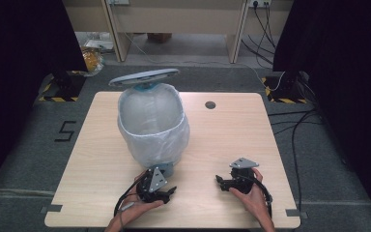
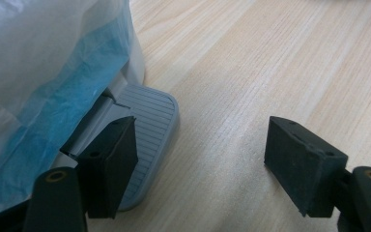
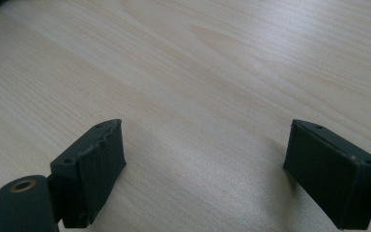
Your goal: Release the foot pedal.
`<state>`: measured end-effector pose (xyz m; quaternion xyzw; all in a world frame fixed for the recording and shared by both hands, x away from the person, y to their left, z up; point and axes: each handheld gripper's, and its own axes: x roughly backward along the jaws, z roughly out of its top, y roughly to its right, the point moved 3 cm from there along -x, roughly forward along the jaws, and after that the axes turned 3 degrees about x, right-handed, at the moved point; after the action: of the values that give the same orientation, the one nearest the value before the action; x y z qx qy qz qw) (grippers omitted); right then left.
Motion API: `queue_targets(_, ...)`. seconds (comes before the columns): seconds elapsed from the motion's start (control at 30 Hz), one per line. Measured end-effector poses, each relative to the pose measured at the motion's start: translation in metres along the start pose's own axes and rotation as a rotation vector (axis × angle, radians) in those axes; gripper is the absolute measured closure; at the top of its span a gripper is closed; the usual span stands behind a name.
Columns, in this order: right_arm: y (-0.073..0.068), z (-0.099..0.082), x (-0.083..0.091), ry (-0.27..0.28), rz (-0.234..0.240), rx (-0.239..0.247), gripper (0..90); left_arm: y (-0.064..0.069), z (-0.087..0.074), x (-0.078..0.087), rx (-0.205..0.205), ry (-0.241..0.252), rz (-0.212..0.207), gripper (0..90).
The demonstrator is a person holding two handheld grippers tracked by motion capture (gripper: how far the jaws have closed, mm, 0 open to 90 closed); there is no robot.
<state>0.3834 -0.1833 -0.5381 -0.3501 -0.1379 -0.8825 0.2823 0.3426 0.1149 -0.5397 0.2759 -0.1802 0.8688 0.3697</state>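
A pale wooden worktop (image 1: 222, 145) carries a pedal bin (image 1: 153, 123) lined with a translucent white bag (image 1: 171, 137) — its grey lid (image 1: 144, 77) stands raised at the far side. The left gripper (image 1: 166, 192) sits just in front of the bin's base, held in a hand (image 1: 137, 209). The right gripper (image 1: 221, 181) lies well apart to the right — its hand (image 1: 252, 195) wraps it from behind. A small round hole (image 1: 210, 105) marks the worktop's far edge.
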Motion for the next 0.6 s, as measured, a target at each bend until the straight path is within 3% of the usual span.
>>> queue_targets(0.6, -0.0003, 0.0002, -0.0003, -0.001, -0.004, -0.003, 13.7, 0.0006, 0.0, 0.0003, -0.007, 0.004, 0.002, 26.6)
